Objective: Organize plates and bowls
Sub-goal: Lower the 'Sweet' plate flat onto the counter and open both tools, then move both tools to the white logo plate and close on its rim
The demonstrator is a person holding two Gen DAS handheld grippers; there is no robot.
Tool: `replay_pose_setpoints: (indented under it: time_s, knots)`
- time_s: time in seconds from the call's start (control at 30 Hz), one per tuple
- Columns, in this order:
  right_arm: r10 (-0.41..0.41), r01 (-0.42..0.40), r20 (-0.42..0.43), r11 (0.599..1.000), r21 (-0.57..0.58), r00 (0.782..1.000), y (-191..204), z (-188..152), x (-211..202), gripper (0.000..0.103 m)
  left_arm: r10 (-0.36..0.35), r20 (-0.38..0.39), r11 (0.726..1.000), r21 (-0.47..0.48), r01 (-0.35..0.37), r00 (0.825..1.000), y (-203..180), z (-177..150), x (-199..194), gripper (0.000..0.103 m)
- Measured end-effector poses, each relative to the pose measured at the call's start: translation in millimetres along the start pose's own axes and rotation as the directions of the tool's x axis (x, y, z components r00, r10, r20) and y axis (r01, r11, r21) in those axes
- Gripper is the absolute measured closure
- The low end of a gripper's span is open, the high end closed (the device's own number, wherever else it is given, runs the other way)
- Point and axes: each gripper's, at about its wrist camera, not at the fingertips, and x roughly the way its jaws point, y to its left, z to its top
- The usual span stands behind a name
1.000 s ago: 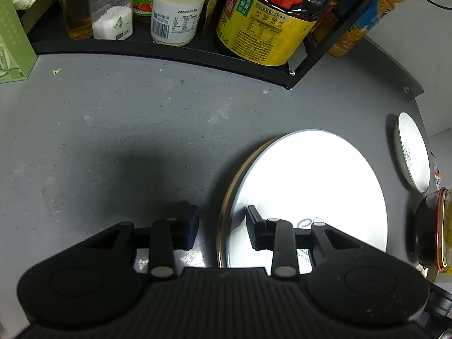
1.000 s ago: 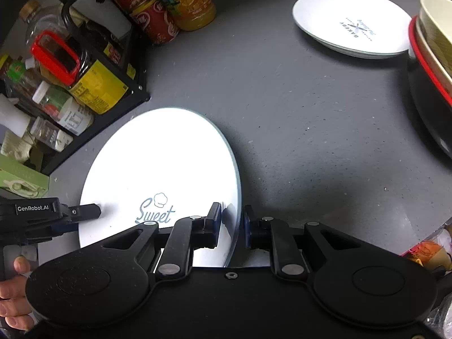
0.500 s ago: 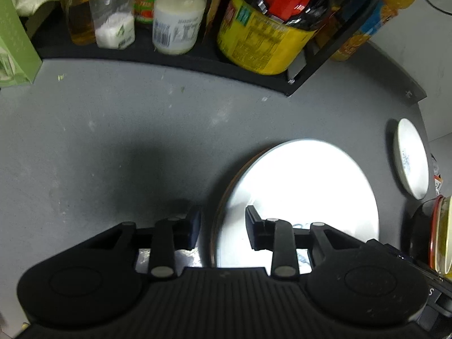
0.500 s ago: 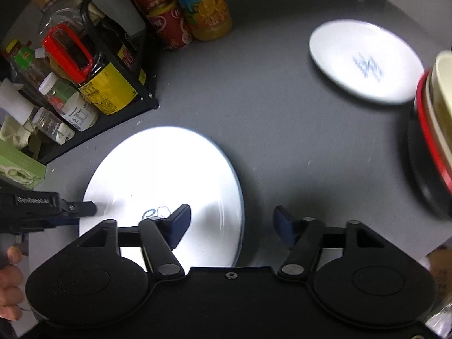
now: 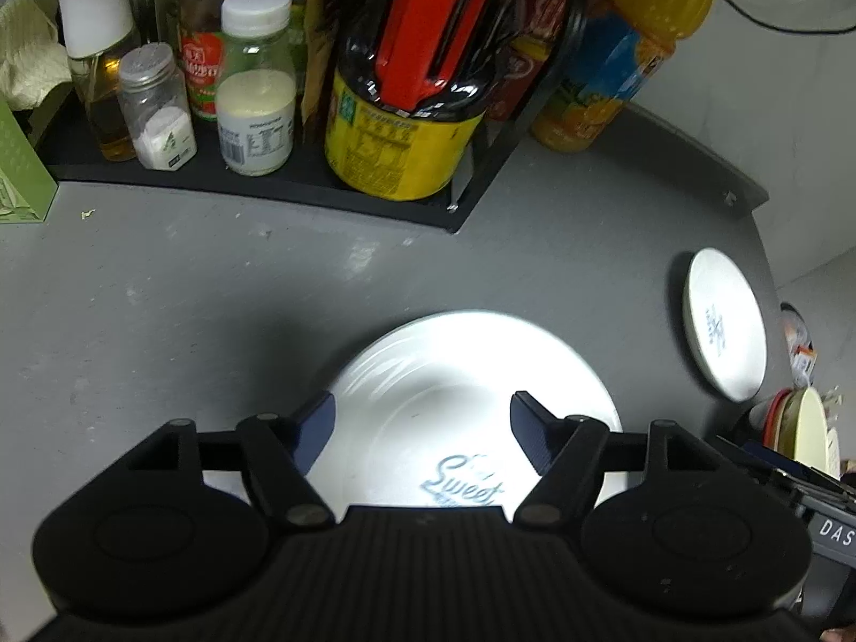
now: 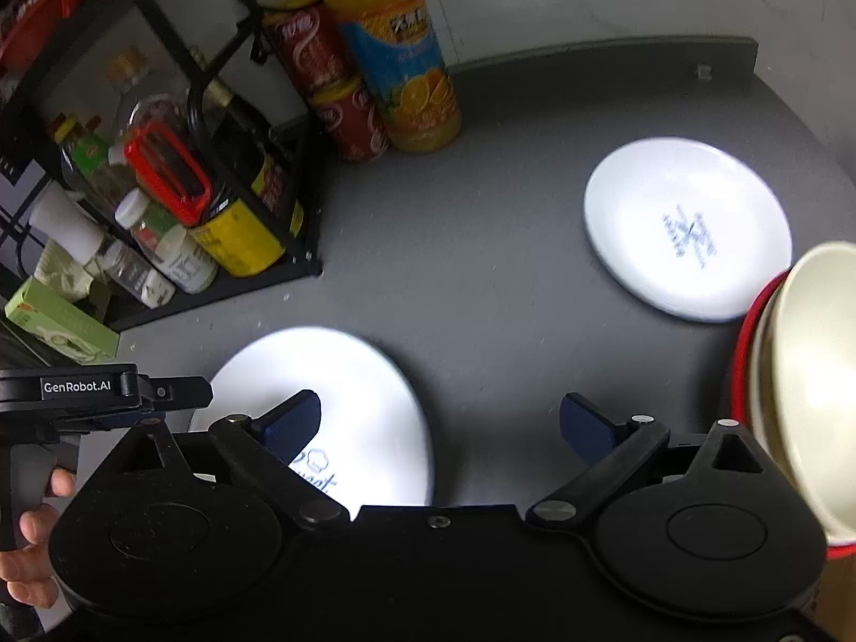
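The left tool (image 5: 422, 428) stands wide, holding nothing, its fingers above the big plate (image 5: 460, 374), which lies flat on the grey worktop (image 5: 160, 294). The right tool (image 6: 438, 428) is wide too and empty; its left finger hangs over the big plate's (image 6: 353, 390) edge, its right finger over bare worktop (image 6: 481, 267). At 2 o'clock from the right tool lies a small plate (image 6: 690, 230), apart from the big one. At 3 o'clock, bowls (image 6: 802, 374) sit nested, cream inside red-rimmed. At 10 o'clock stands a black rack (image 6: 224, 289) of bottles, with a juice bottle (image 6: 401, 53) at 12.
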Motion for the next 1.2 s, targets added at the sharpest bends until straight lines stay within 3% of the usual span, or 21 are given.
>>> replay_pose_setpoints:
  time_s: [0.47,1.2]
  knots:
    - [0.042,-0.041,0.019,0.998,-0.055,0.999,-44,39,-26,0.000,0.009,0.036,0.999,-0.045,-0.007,0.999,-57,4,-6,0.032]
    - [0.002,0.000,0.023,0.998,-0.069,1.000,-130,79,-32,0.000,0.007,0.050,0.996,-0.087,-0.002,0.999,-150,-4,28,0.032]
